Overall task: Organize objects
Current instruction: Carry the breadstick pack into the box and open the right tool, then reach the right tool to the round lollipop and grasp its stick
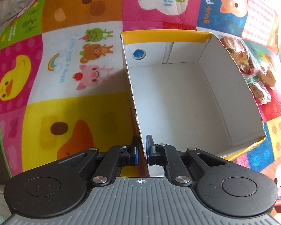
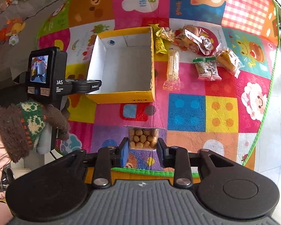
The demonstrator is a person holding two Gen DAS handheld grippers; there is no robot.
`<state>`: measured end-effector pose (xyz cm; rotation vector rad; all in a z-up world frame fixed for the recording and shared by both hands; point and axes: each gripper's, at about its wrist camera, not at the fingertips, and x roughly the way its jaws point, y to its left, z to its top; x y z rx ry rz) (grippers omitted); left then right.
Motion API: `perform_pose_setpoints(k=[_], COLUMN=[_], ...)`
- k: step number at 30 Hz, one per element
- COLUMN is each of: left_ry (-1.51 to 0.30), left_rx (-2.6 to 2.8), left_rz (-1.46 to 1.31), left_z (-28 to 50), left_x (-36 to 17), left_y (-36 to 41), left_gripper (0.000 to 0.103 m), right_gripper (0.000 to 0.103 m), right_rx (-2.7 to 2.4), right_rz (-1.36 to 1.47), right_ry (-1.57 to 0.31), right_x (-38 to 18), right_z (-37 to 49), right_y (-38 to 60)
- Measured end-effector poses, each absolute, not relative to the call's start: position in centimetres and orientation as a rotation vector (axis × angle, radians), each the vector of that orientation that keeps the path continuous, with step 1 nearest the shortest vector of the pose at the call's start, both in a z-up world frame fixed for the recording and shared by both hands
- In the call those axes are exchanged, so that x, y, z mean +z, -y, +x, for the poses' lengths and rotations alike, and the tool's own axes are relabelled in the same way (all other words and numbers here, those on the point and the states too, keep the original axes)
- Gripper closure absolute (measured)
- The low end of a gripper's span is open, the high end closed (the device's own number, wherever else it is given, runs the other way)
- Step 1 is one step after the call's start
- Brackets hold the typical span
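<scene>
An empty cardboard box (image 1: pixel 164 35), yellow outside and white inside, stands open on the colourful play mat (image 1: pixel 75 112). My left gripper (image 1: pixel 142 142) is shut on the box's near left wall, one finger outside and one inside. In the right wrist view the same box (image 2: pixel 121 97) sits at centre left, with the left gripper (image 2: pixel 97 86) clamped near its front left corner. My right gripper (image 2: pixel 142 146) hangs well above the mat, shut on a clear packet of round tan snacks (image 2: pixel 142 138).
Several wrapped snacks lie right of the box: a yellow bar (image 2: pixel 160 43), a long pale bar (image 2: pixel 173 67), a green-topped packet (image 2: pixel 207 67), bread packets (image 2: pixel 228 60) and a metal scoop (image 2: pixel 202 41). A gloved hand (image 2: pixel 37 120) holds the left gripper. The mat's green edge (image 2: pixel 267 101) runs along the right.
</scene>
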<state>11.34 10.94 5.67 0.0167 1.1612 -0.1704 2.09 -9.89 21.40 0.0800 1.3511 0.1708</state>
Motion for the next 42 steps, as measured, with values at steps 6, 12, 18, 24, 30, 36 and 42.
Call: perform_pose_setpoints(k=[6,12,18,24,30,36,42], left_ry=[-1.187,-1.212,-1.238,-1.255,-1.295,-1.331,-1.359], left_rx=[-0.164,-0.137,-0.117,-0.099,-0.069,-0.005,0.074], left_rz=[-0.031,-0.086,-0.117,-0.082,-0.038,-0.066,-0.093], left_z=[11.4,11.5,11.4,11.7,11.7,12.3,13.4], left_x=[5.6,5.6,5.6,5.6,5.2,5.3,5.6], left_y=[-12.2,-13.4,-13.7,-13.1,-12.2,-11.8,-11.6], left_gripper=[0.093,0.093,0.093,0.093,0.093,0.093,0.093], right_gripper=[0.073,0.072,0.037,0.036,0.034,0.031,0.031], right_rx=[0.254,0.294,0.221,0.115,-0.043,-0.206,-0.26], right_rz=[0.06,0.086,0.025,0.008,0.045,0.166,0.306], right_ry=[-1.357,-1.292,-1.154,-1.242,-1.29,-1.364,-1.372], right_x=[22.9,24.8,27.5,25.0,21.9,17.8,15.7], right_z=[4.8,11.1,13.4,10.2,6.5,5.7,7.0], right_y=[7.1,4.6,5.7,10.2,16.9,23.5,28.5])
